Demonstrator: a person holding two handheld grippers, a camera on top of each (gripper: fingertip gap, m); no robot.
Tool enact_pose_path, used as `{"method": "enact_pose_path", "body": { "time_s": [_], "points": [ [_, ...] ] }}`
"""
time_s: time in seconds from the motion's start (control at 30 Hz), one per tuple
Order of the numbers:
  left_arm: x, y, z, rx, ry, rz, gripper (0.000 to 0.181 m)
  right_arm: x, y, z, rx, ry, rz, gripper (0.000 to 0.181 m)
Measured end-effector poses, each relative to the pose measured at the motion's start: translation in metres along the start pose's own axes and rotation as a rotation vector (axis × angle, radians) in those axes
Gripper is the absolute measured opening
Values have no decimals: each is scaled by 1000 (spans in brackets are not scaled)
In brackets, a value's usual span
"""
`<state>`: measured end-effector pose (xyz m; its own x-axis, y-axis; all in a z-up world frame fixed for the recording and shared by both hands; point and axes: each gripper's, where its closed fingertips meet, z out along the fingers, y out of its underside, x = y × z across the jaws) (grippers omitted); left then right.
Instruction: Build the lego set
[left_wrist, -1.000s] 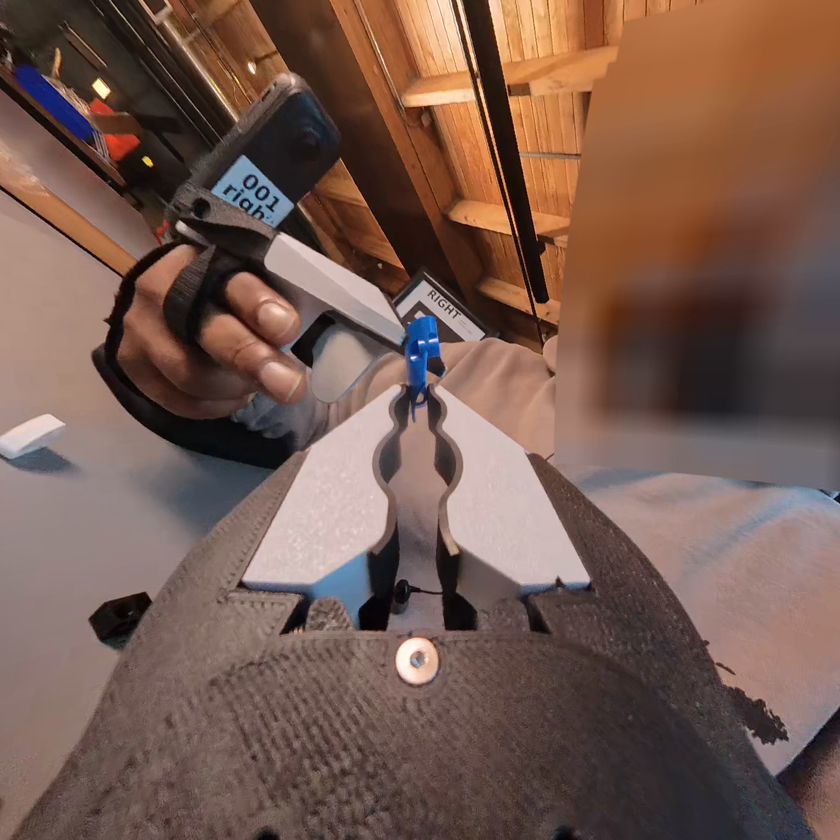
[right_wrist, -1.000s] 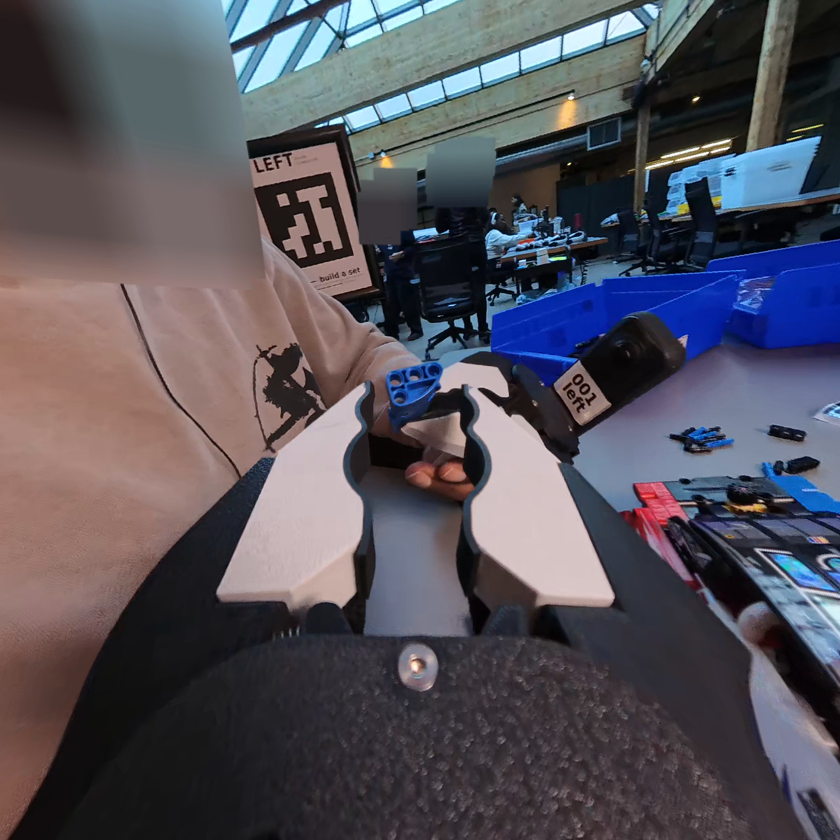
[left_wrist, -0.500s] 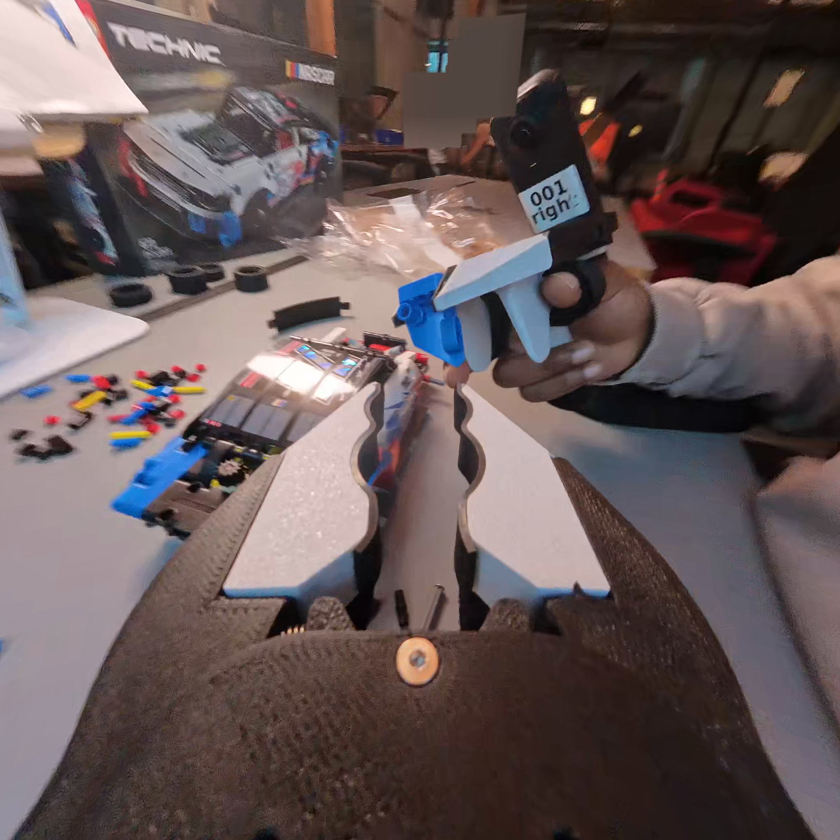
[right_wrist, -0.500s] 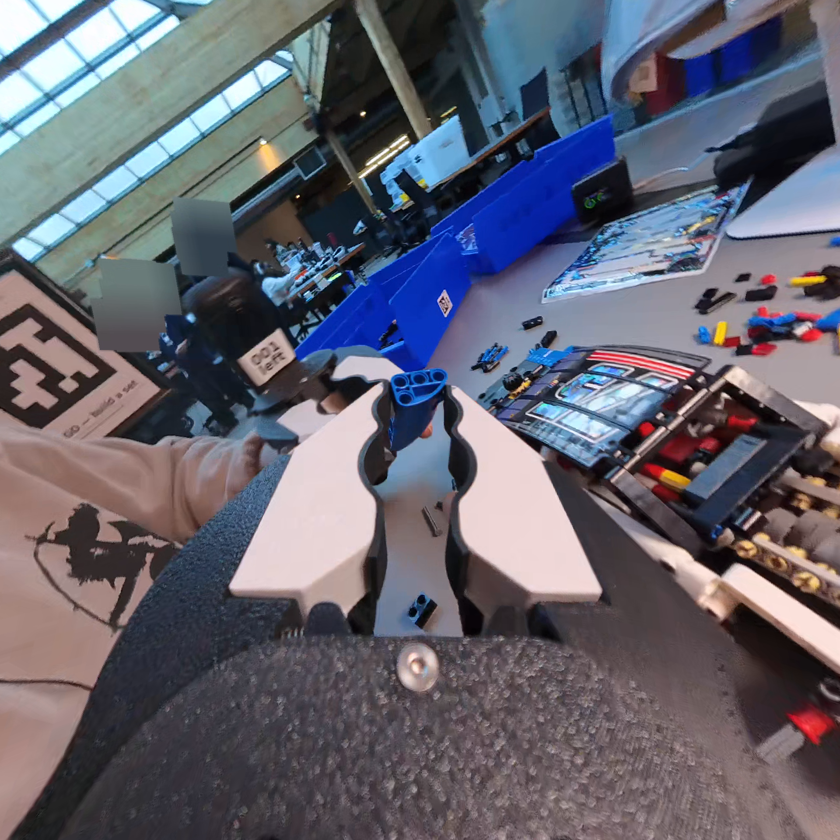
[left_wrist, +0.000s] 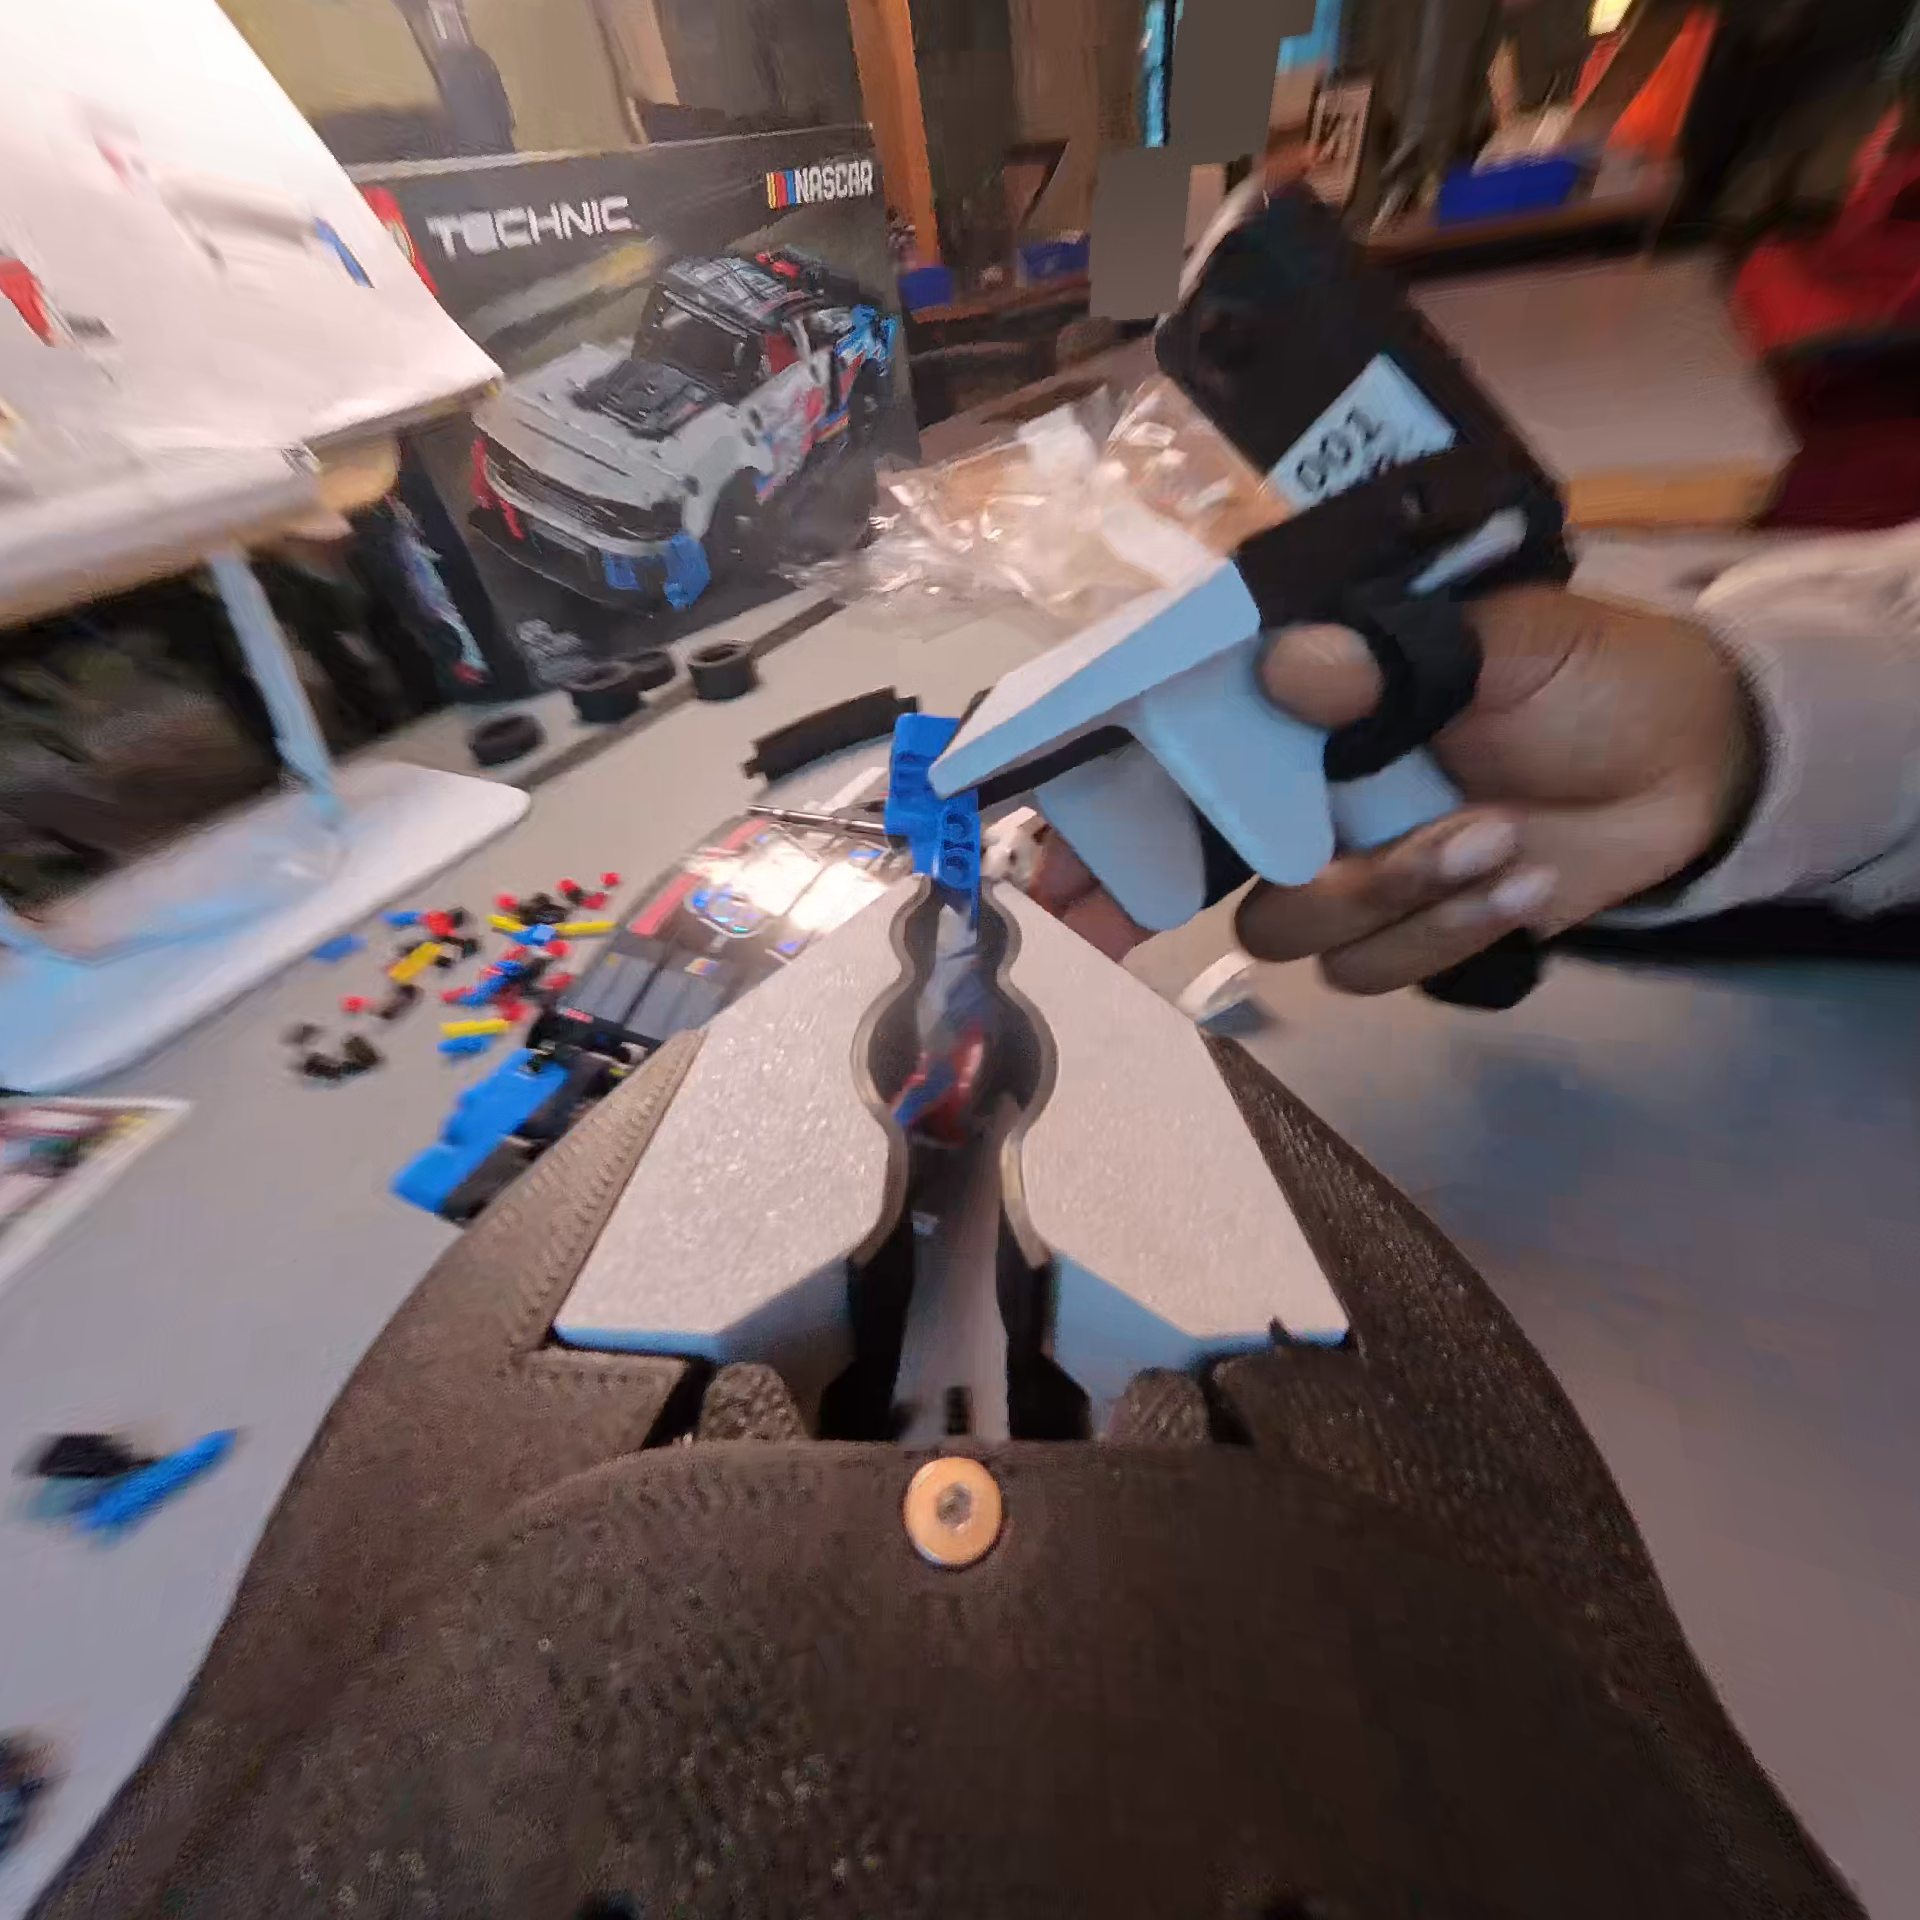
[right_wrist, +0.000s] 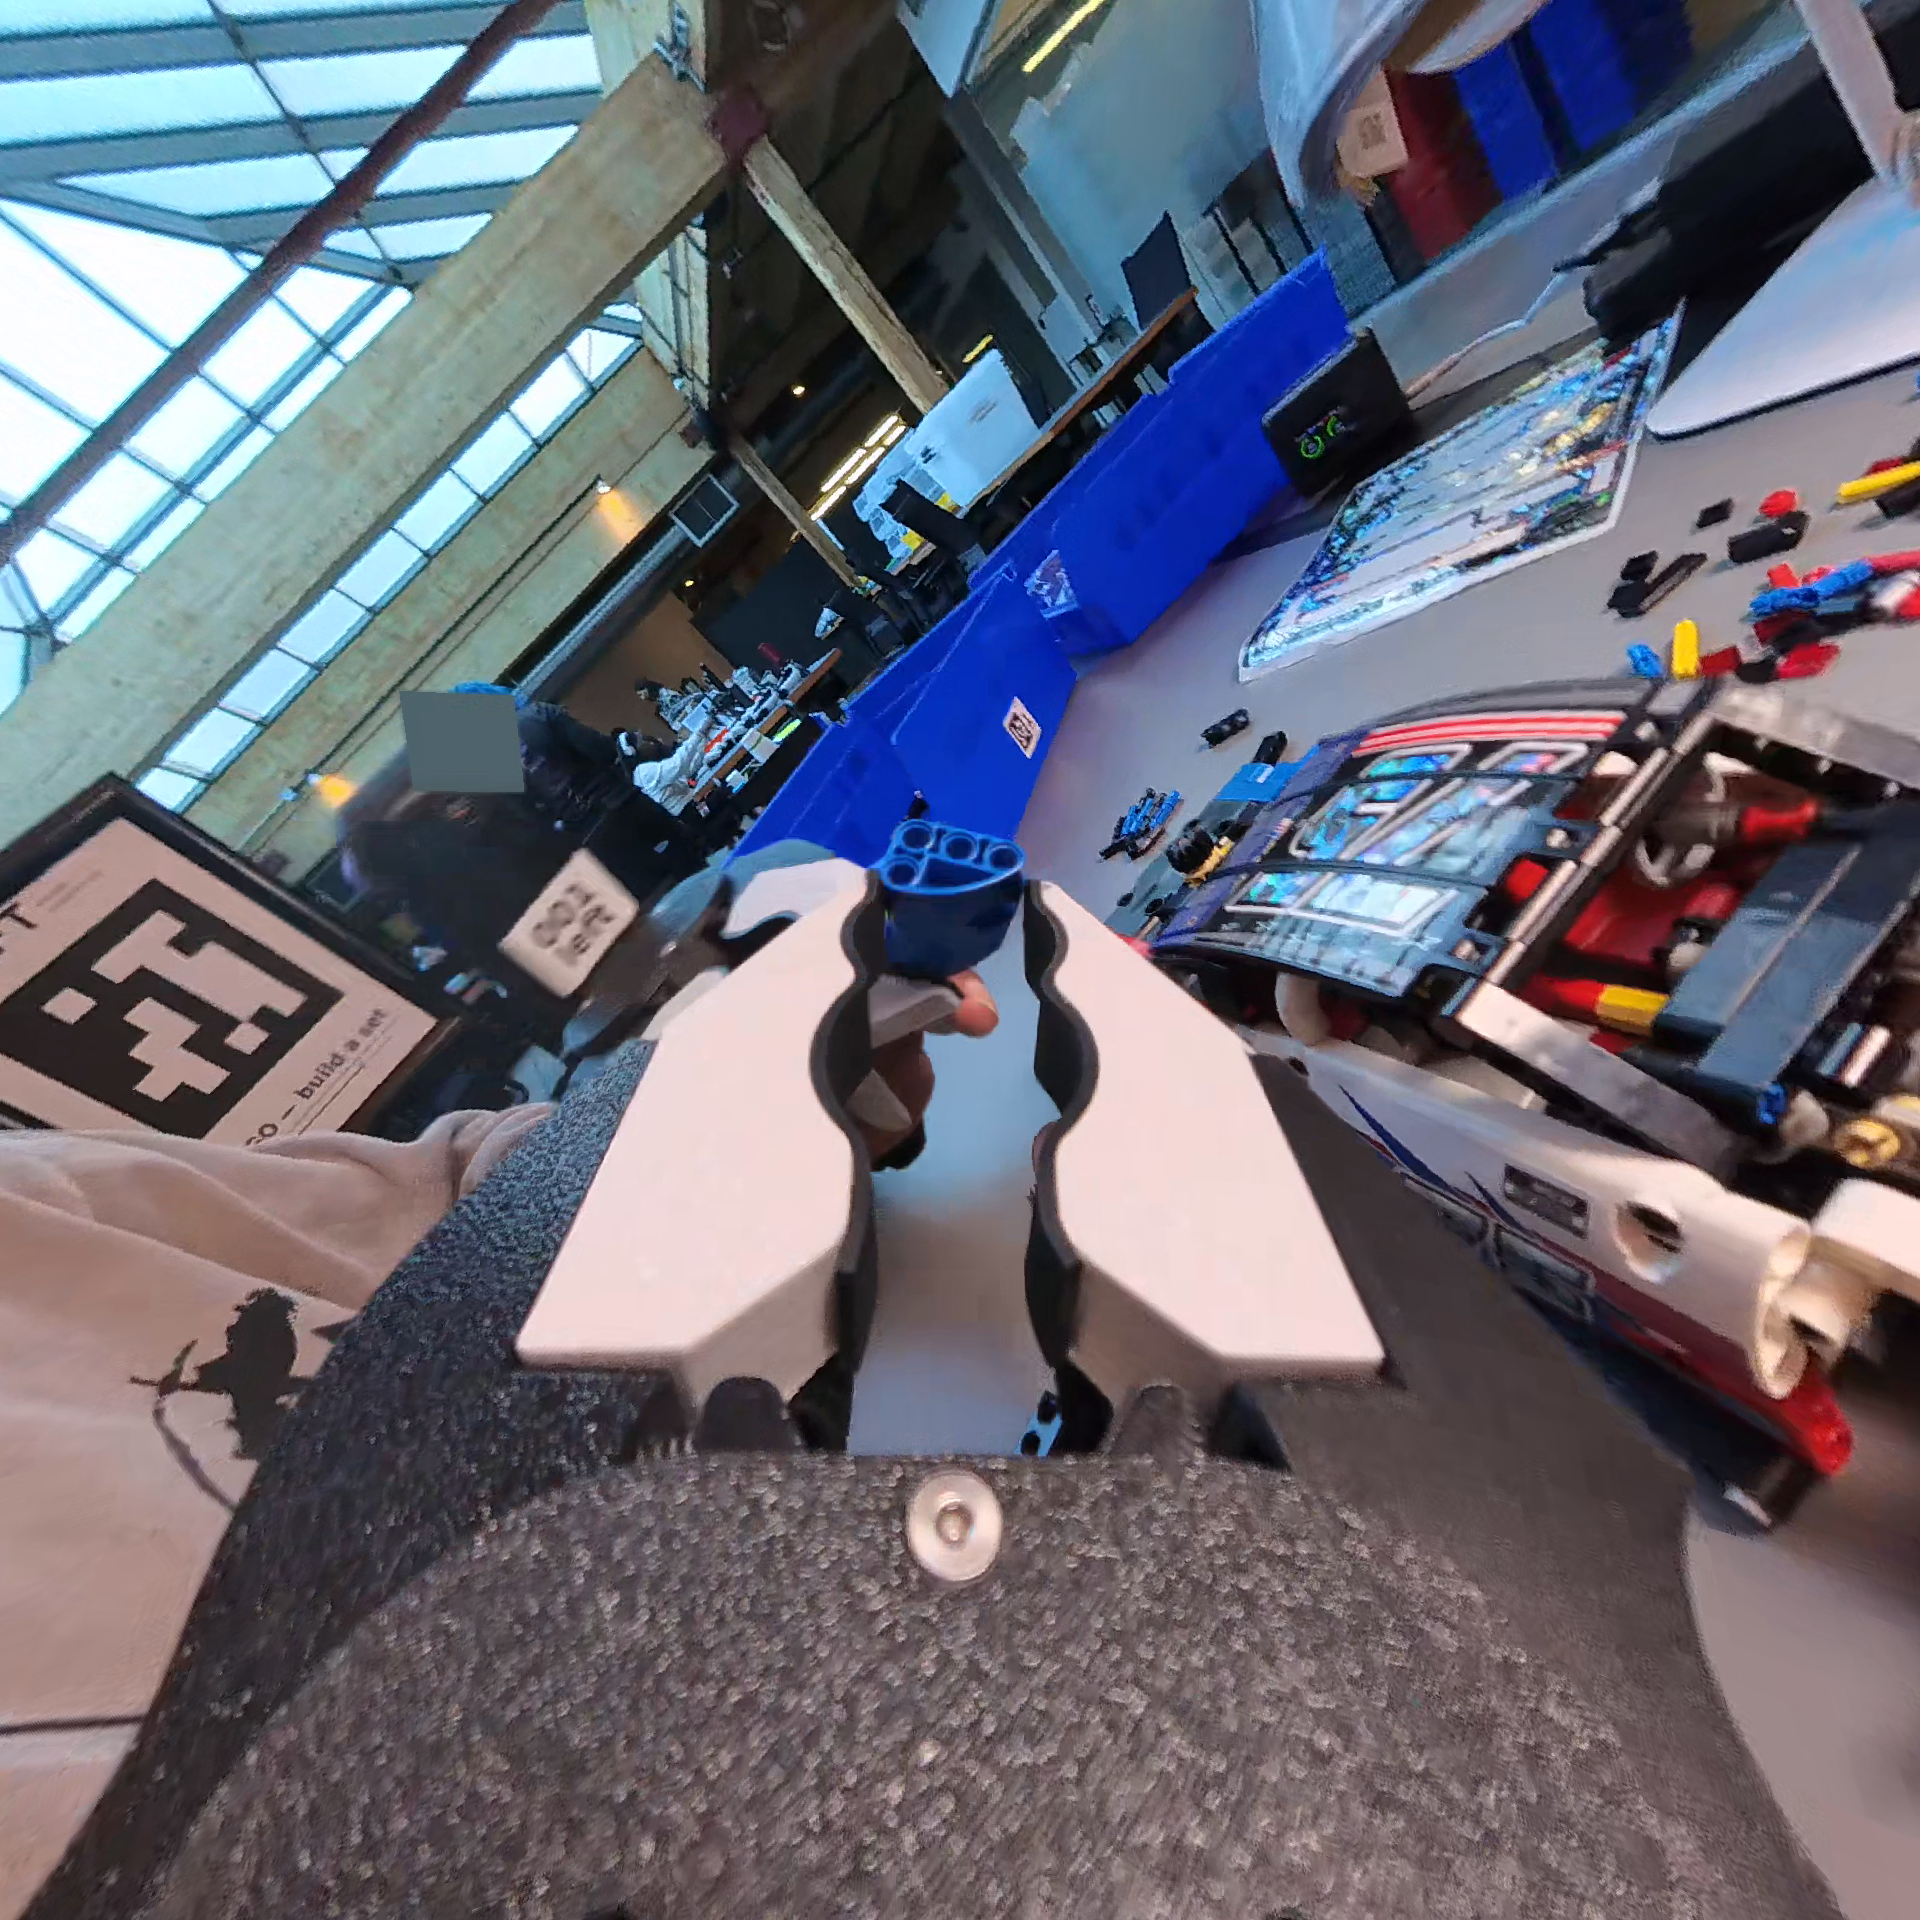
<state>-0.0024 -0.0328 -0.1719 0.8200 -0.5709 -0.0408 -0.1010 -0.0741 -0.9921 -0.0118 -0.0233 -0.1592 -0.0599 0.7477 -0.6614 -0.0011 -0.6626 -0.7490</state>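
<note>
A small blue Technic piece with round holes (left_wrist: 932, 795) (right_wrist: 948, 894) is clamped between the tips of my right gripper (right_wrist: 948, 899), held above the table. In the left wrist view the right gripper (left_wrist: 940, 774) comes in from the upper right in a hand. My left gripper (left_wrist: 954, 896) has its jaws almost together, and the lower end of the blue piece sits between its tips. The part-built car model (left_wrist: 717, 940) (right_wrist: 1558, 935) lies on the grey table just beyond both grippers. The left gripper's fingers (right_wrist: 795, 899) show behind the blue piece.
Loose small pieces (left_wrist: 488, 966) (right_wrist: 1787, 592) lie beside the car. The set's box (left_wrist: 675, 416), black tyres (left_wrist: 623, 681), clear bags (left_wrist: 1039, 509) and a white stand (left_wrist: 260, 862) are at the back. Blue bins (right_wrist: 1039, 644) and a printed sheet (right_wrist: 1455, 520) line the far edge. The tips of both grippers are at nearly the same place.
The left gripper held the blue piece, let it go to the right gripper and opened, and has now closed on its lower end. Both grippers swung from facing the person toward the table.
</note>
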Motion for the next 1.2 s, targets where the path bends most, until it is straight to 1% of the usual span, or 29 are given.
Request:
{"method": "enact_pose_path", "body": {
  "time_s": [0.1, 0.13, 0.17, 0.23, 0.33, 0.6, 0.73, 0.83, 0.93, 1.03, 1.1, 1.2],
  "points": [
    [-1, -21, -13, 185, 309, -638, 3, -18, -16, -6, 33, -124, -67, 25],
    [-5, -26, -19, 243, 386, -791, 2, -22, -19, -8, 34, -143, -100, 25],
    [-10, -27, -22, 288, 423, -893, 2, -24, -20, -9, 30, -151, -146, 25],
    [-14, -27, -26, 324, 470, -982, 2, -24, -20, -11, 21, -131, -244, 24],
    [-10, -33, -27, 349, 524, -1006, 1, -26, -17, -9, 9, -128, -302, 20],
    [11, -31, -22, 306, 613, -1009, 2, -27, -15, -7, -8, -161, -225, 23],
    [17, -28, -18, 274, 613, -983, 2, -28, -9, -6, -34, -171, -217, 9],
    [19, -26, -17, 256, 608, -960, 3, -27, -7, -8, -58, -188, -193, 8],
    [25, -23, -17, 223, 586, -872, 3, -28, -5, -11, -85, -226, -130, 8],
    [28, -18, -16, 177, 527, -700, 4, -25, -3, -13, -106, -236, -66, 8],
    [28, -15, -17, 157, 492, -609, 6, -26, -4, -16, -105, -241, -63, 8],
    [29, -14, -19, 140, 482, -560, 5, -26, -2, -17, -130, -242, -72, 8]
  ]
}}
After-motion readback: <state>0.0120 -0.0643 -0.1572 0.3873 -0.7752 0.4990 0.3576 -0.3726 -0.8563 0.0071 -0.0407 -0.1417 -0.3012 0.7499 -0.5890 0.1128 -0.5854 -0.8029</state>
